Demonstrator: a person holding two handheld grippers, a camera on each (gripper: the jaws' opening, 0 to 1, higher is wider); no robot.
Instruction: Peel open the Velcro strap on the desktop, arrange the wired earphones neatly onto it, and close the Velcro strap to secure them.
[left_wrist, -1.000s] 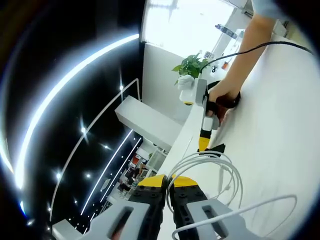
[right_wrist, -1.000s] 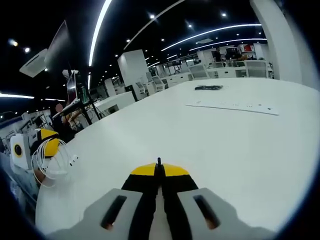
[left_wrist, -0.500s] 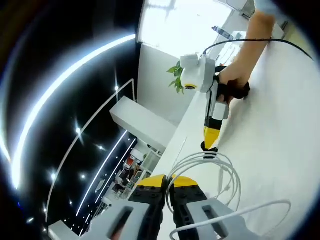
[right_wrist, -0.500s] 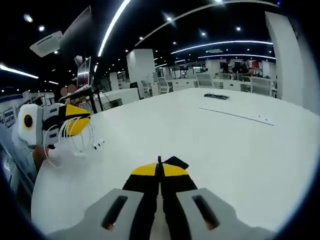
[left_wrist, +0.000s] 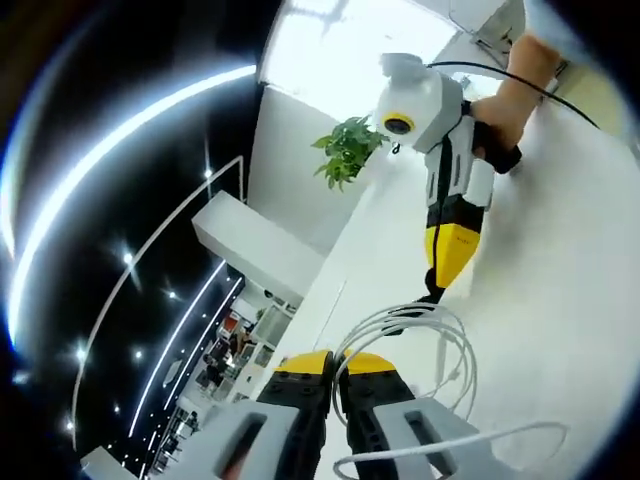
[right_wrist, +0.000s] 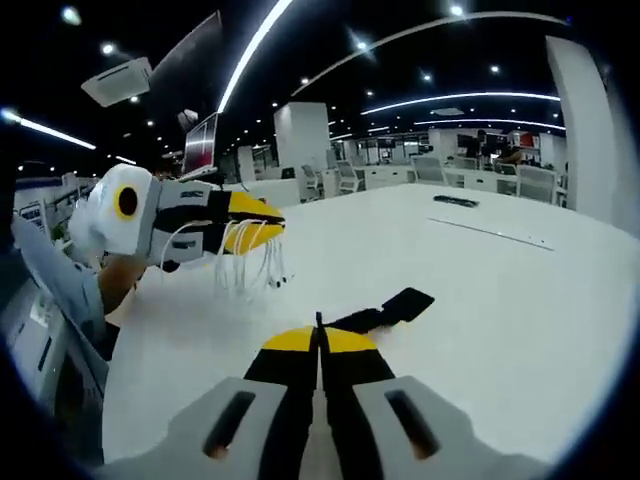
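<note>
The white tabletop (right_wrist: 520, 330) carries the black Velcro strap (right_wrist: 385, 310), which lies flat just beyond the right hand-held gripper (right_wrist: 318, 345), whose jaws are clenched, seemingly pinching the strap's near end. Best keep that end pinned while the left hand-held gripper (left_wrist: 333, 362), clenched on the coiled wired earphones (left_wrist: 425, 340), lowers the loops across the strap's middle, above which they hang.

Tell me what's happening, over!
Left claw shut on white earphones, lifted off the desk. Right claw shut on black Velcro strap, far end flat on desk. Nothing in the way.
</note>
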